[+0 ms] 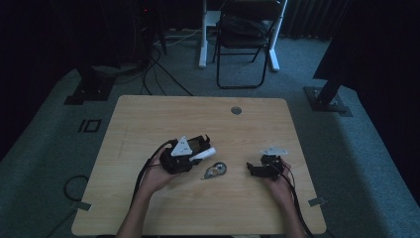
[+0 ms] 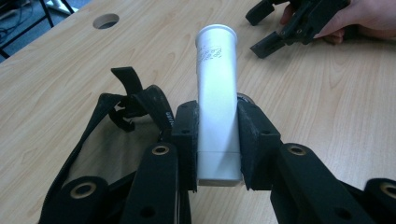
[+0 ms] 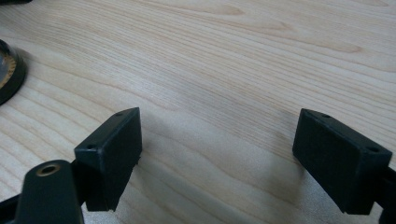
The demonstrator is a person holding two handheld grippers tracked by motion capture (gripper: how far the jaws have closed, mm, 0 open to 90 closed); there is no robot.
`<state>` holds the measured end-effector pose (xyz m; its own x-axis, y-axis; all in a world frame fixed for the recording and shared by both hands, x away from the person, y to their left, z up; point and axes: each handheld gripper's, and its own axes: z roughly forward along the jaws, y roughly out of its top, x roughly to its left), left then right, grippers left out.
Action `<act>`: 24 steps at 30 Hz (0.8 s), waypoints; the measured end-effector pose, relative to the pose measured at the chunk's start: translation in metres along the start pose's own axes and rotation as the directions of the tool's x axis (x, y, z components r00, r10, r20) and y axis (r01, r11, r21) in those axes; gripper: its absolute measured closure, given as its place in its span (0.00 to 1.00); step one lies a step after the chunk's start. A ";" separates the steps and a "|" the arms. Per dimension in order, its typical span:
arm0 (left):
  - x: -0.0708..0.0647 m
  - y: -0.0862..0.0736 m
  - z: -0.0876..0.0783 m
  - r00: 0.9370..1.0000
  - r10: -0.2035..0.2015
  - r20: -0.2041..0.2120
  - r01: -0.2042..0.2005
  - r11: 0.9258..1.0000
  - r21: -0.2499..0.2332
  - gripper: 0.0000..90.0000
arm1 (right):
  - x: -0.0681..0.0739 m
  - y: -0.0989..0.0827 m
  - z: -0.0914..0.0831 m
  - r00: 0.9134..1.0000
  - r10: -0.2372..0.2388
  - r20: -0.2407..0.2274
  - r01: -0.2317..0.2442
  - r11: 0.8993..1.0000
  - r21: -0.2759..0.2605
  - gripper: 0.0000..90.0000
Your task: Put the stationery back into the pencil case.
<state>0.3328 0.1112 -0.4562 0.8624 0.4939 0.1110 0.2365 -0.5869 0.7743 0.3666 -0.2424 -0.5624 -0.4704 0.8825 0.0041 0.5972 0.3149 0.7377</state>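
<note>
White tube (image 2: 216, 102) clamped between left gripper (image 2: 217, 140) fingers (image 2: 186, 140)

faint print on white tube (image 2: 215, 93), (illegible)

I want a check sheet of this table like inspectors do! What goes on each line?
Surface: pale wooden table with a round hole near its far edge.
Job's things: white tube, lifted off the table in the left tongs.
Clutter: a small round tape-dispenser-like thing lying between the two hands.
Grippers: left tongs are shut on the white tube, pads pressing both its sides; right tongs are open over bare wood, holding nothing.
Cables: a black cable trails from the left tongs; more cables lie on the floor beyond the table.
Surroundings: grey carpet, a black folding chair, white desk legs, dark room.
</note>
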 end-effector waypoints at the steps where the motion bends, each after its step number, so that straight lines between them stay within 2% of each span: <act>1: 0.001 0.000 0.000 1.000 0.001 -0.001 -0.001 1.000 0.002 0.79 | 0.000 0.000 0.000 1.000 0.000 0.000 0.000 1.000 0.000 0.17; 24: 0.011 -0.006 -0.002 0.999 -0.029 -0.026 0.029 1.000 -0.001 0.79 | 0.000 0.000 0.000 1.000 0.002 0.000 -0.002 1.000 0.000 0.17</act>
<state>0.3400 0.1216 -0.4581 0.8432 0.5273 0.1048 0.2608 -0.5717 0.7779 0.3666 -0.2423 -0.5624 -0.4693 0.8830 0.0053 0.5977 0.3133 0.7380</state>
